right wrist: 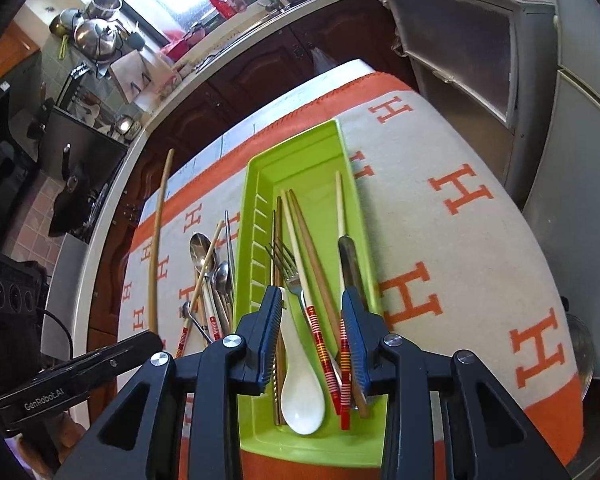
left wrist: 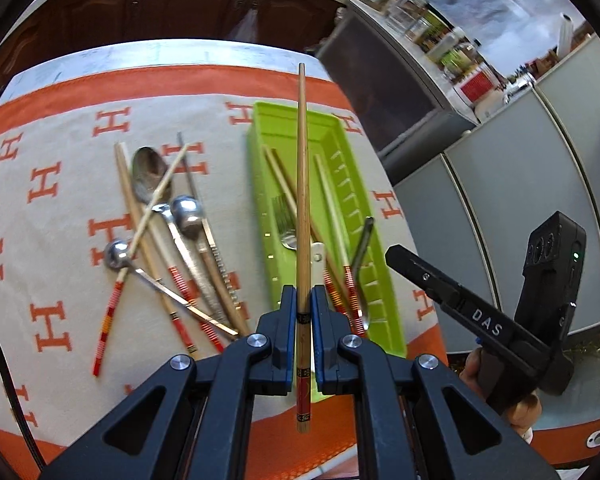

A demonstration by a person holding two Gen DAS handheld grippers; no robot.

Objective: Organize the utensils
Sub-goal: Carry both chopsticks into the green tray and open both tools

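Left wrist view: the left gripper (left wrist: 303,304) is closed on a long chopstick (left wrist: 302,184), pinched w/ the pads at its decorated thick end, just fwd of the red-and-black band. The thin tip points far, out over the green tray (left wrist: 384,280). The stick sits above the tray's left half, not yet laid down. In the tray: a fork (left wrist: 286,220), more chopsticks and a dark-handled piece at the right. On the cloth (left wrist: 60,220) to the left lies a loose pile (left wrist: 172,240) of spoons and chopsticks, crossing and touching each other. The right gripper (left wrist: 428,280) shows at the right edge, near the tray's near-right corner; from here can't tell its opening.

Right wrist view: the right gripper (right wrist: 314,344) is spread wide, nothing btw the pads, hovering over the near end of the tray (right wrist: 260,184). Below it lie a white spoon (right wrist: 300,396), fork (right wrist: 288,268), chopsticks and a knife (right wrist: 350,260). The held chopstick (right wrist: 160,240) shows at the left, apart from the tray.

Handling, as a judgement: the stick is light, stiff and smooth, so it could pivot or slip in a one-point pinch; the thick end grip looks sound. Lower it parallel to the tray's length. The white spoon looks ceramic, so probably fragile.
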